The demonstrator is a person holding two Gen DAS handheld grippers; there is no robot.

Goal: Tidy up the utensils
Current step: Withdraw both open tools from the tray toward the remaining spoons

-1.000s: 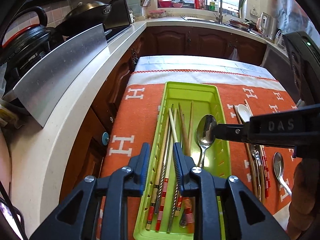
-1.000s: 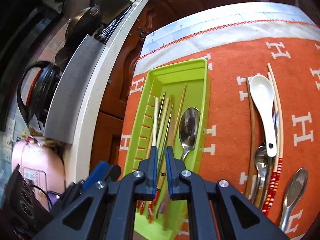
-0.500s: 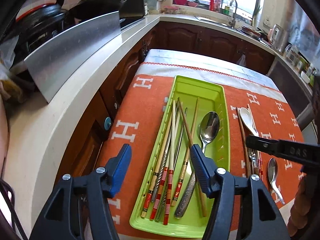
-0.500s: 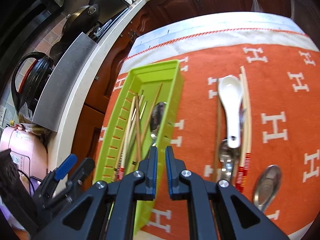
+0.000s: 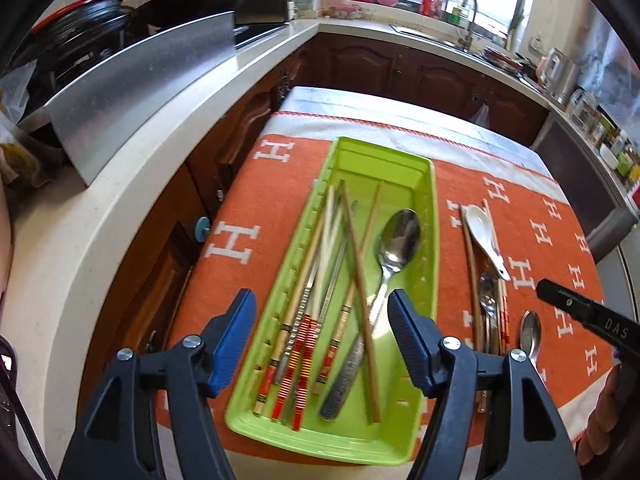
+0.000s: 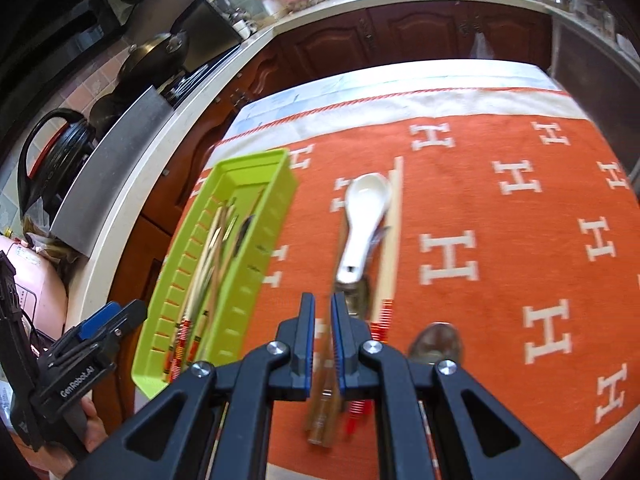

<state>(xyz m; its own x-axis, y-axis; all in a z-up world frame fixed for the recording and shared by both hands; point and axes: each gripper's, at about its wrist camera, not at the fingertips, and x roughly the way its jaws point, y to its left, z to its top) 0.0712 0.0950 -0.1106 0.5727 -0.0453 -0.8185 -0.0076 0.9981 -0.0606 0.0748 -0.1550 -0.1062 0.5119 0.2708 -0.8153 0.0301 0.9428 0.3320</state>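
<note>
The left claw (image 5: pixel 322 332) hovers over the long lime-green plastic tray (image 5: pixel 426 240), jaws opening, gripping nothing; only its view shows the chopsticks (image 5: pixel 320 280) and steel spoon (image 5: pixel 394 248) inside. Rightward, the right claw (image 6: pixel 322 312), jaws together and empty, is above a white ceramic spoon (image 6: pixel 366 216) on the orange desk cloth (image 6: pixel 500 240).

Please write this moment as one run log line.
left gripper: opening, empty, above green tray | right gripper: shut, empty, over loose utensils

L gripper (image 5: pixel 322 332) jaws opening, chopsticks (image 5: pixel 316 280) dropped between fingers into tray (image 5: pixel 428 240); R gripper (image 6: pixel 322 320) shifts off tray, over loose utensils (image 6: pixel 362 236).
</note>
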